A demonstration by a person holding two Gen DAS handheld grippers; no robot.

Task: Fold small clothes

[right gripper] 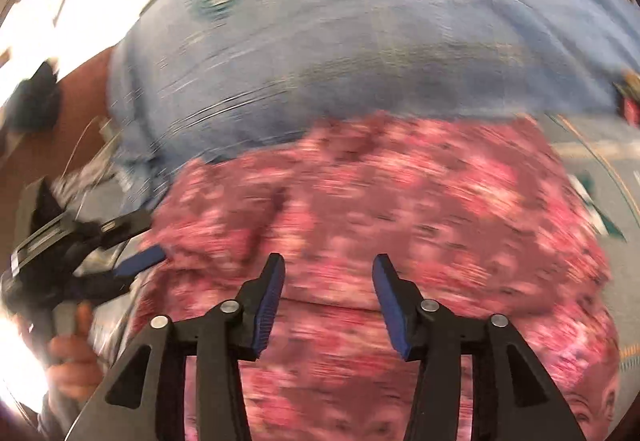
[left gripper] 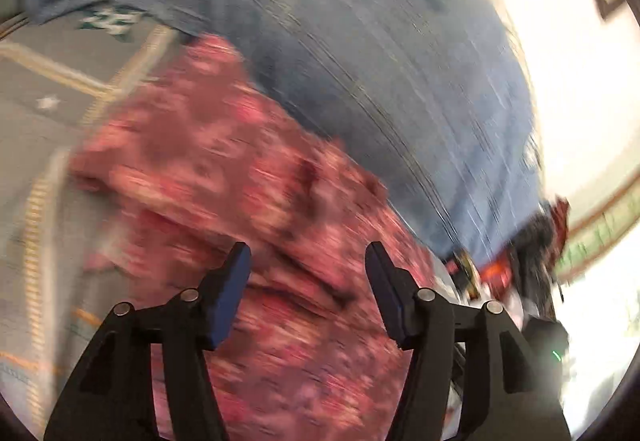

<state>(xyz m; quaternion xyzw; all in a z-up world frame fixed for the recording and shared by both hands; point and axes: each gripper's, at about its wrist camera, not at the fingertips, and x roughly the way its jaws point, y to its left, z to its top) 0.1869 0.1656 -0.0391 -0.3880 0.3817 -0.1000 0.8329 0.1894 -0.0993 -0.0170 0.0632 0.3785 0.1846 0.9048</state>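
Directly ahead of both tools lies the pink garment (right gripper: 380, 201), spread on the mat (left gripper: 48, 145) against blue denim (left gripper: 380, 61). Left tool (left gripper: 308, 261) and right tool (right gripper: 328, 273) hang released, nothing between the jaws. Right appears nearer, though blur hinders judgement. No legible writing.

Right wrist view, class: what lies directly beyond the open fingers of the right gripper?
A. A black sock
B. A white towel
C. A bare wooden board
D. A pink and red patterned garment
D: the right gripper stands open with nothing between its fingers, and the pink and red patterned garment fills the view just beyond them.
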